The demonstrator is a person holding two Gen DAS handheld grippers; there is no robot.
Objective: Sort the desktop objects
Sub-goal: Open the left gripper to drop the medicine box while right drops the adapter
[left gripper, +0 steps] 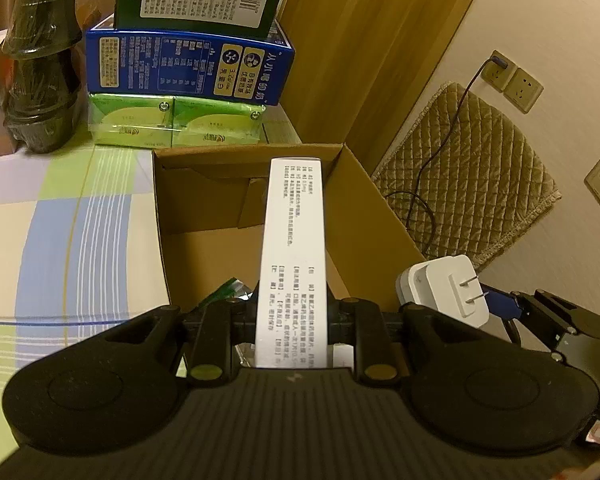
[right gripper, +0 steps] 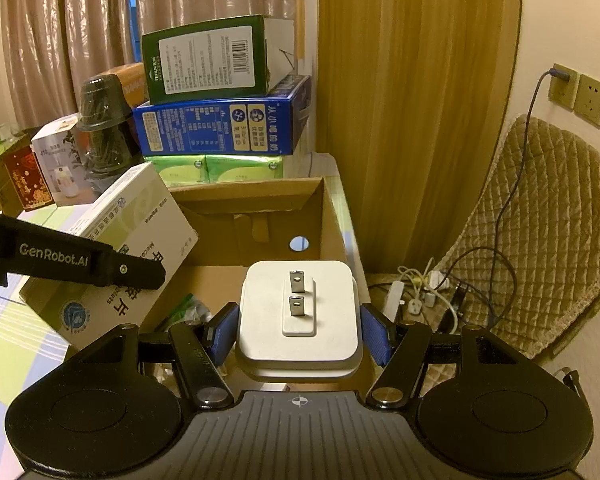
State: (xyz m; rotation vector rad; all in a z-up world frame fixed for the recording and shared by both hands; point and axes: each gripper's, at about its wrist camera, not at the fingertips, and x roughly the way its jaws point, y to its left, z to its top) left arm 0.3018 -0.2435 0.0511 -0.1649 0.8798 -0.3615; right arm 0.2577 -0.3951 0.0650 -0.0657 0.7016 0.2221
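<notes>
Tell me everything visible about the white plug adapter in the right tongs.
The white plug adapter is a squarish, round-cornered block of what looks like matte plastic, with a raised pad bearing two flat metal prongs, each with a small hole. It seems built in stepped layers. The right tongs grip it by two opposite sides with blue pads, prongs facing away from the camera. It hangs near the open cardboard box, touching only the pads as far as can be seen.

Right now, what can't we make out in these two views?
- Cardboard box floor, left wrist view: the held medicine box and left gripper cover it.
- Green packet, right wrist view: mostly behind the right gripper and charger.
- Print on the medicine box: too small.
</notes>
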